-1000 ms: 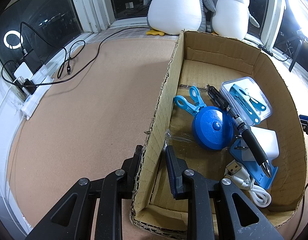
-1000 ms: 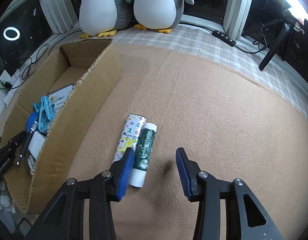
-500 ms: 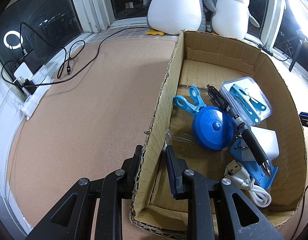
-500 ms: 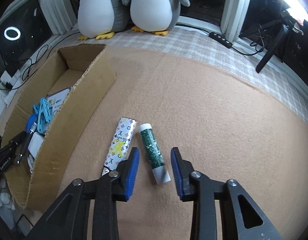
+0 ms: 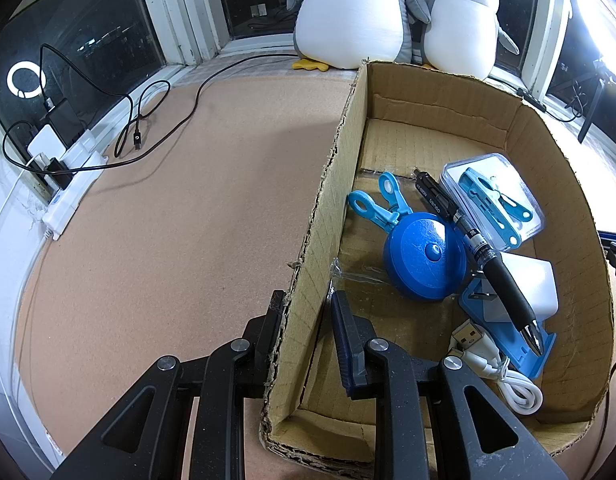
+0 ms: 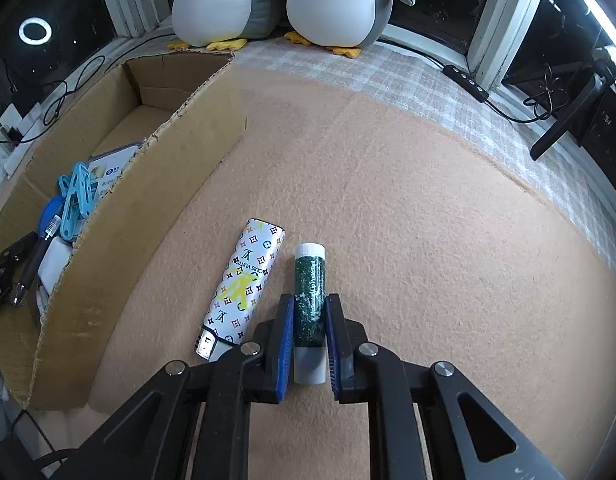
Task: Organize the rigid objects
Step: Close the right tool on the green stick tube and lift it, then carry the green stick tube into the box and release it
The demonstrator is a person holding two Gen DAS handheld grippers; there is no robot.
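the green lip balm tube (image 6: 309, 300) lies on the desk (image 6: 408, 220) beside a patterned lighter (image 6: 243, 284); the right hand-held gripper (image 6: 308, 344) is closing around it. next comes a lift into the cardboard box (image 5: 568, 184), whose wall the left hand-held gripper (image 5: 303, 336) pinches. only the left view shows the box's contents fully.

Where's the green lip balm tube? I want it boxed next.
In the right wrist view, the green lip balm tube lies on the tan mat between the closing right tongs, just right of the patterned lighter, outside the cardboard box.
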